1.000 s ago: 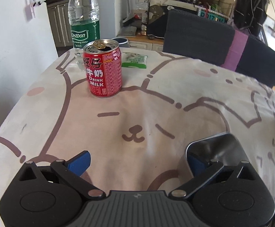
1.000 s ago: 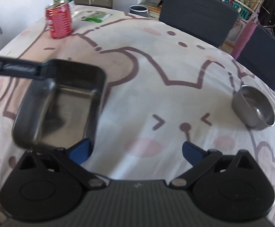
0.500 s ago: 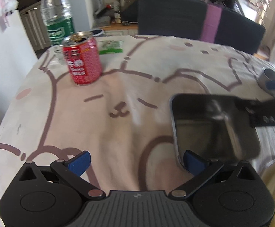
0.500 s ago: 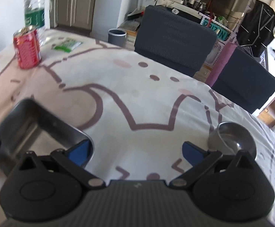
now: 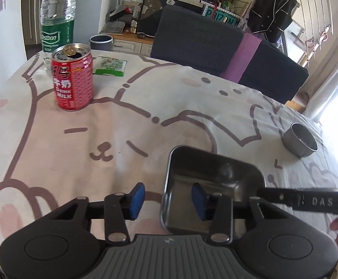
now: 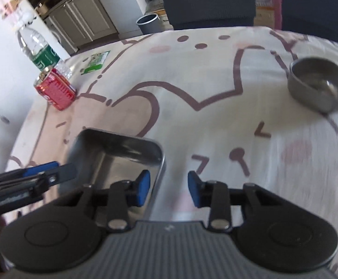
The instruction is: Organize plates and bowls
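Cartoon-print tablecloth (image 5: 122, 139): rectangular steel tray (image 5: 215, 174) straddled at opposite walls by left gripper (image 5: 167, 201) and right gripper (image 6: 168, 188), jaws just narrowed, not visibly clamping; round bowl (image 6: 320, 86) well apart.

The rectangular tray (image 5: 215, 174) looked like brushed metal, dull grey with soft reflections inside. Well to its right, the round bowl (image 5: 300, 143) showed the same matt steel. The tablecloth (image 5: 122, 139) under the tray was soft printed cloth, slightly creased. Far left of the tray, the red can (image 5: 72, 82) was glossy printed metal, and the bottle (image 5: 57, 21) behind it clear, shiny plastic. The gripper pads (image 5: 137, 200) appeared matt blue, rubbery.
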`<state>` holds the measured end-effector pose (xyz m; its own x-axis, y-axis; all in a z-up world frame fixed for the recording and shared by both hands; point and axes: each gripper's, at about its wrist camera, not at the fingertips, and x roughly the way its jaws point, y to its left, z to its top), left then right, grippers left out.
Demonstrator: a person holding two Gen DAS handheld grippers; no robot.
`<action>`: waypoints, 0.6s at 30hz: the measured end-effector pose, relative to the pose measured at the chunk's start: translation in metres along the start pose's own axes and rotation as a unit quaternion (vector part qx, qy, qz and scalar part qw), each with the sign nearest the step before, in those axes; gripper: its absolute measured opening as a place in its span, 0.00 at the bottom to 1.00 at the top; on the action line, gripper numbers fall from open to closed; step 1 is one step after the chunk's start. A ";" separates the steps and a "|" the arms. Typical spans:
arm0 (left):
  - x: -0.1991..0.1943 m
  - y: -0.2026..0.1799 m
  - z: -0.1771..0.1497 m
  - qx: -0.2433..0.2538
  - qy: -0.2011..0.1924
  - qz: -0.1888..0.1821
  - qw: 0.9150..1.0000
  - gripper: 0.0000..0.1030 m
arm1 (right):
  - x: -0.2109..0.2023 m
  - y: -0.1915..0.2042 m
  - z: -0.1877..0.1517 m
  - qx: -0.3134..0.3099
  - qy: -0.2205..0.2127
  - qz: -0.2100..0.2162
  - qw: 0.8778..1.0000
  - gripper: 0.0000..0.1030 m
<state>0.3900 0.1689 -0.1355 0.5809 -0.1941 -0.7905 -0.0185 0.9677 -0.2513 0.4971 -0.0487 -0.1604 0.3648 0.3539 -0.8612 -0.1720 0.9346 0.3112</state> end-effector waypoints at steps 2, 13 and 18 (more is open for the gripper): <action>0.001 -0.002 0.001 0.000 -0.001 -0.002 1.000 0.39 | -0.004 0.000 -0.003 0.008 0.001 0.002 1.000 0.42; 0.010 0.000 -0.003 0.005 0.032 0.012 0.999 0.10 | -0.003 -0.005 -0.006 0.040 0.007 0.043 0.998 0.12; 0.008 0.005 -0.003 -0.005 0.023 0.009 1.000 0.07 | -0.004 -0.001 -0.004 0.022 -0.002 0.041 0.999 0.08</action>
<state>0.3923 0.1714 -0.1446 0.5422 -0.1840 -0.8199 -0.0375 0.9695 -0.2424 0.4918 -0.0514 -0.1594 0.3547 0.4296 -0.8304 -0.1618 0.9030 0.3981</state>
